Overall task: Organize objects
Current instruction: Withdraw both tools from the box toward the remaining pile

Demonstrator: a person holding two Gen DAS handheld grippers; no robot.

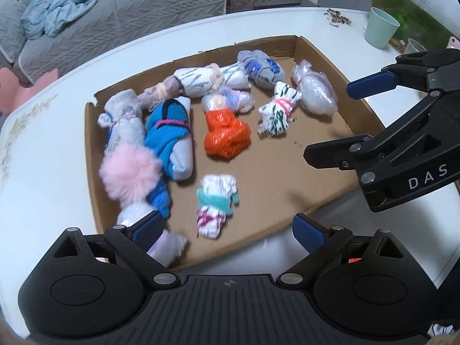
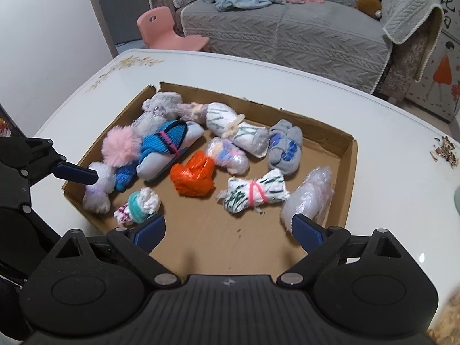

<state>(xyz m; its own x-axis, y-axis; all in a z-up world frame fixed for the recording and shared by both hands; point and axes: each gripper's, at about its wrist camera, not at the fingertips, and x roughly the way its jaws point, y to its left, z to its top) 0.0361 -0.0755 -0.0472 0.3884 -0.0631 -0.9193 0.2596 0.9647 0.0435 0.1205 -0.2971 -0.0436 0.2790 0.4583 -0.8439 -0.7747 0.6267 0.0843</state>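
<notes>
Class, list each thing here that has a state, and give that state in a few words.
Left gripper: open, empty.
Right gripper: open, empty.
Cardboard tray: open-topped, holding bundles.
Orange bag: knotted, in tray.
Blue sock roll: banded, in tray.
Green cup: upright on table.

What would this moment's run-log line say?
left claw: open, empty | right claw: open, empty | bundles: in cardboard tray

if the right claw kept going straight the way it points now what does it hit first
Most likely the bare cardboard floor of the box, between the teal-banded bundle and the clear plastic bundle; depth is uncertain.
</notes>
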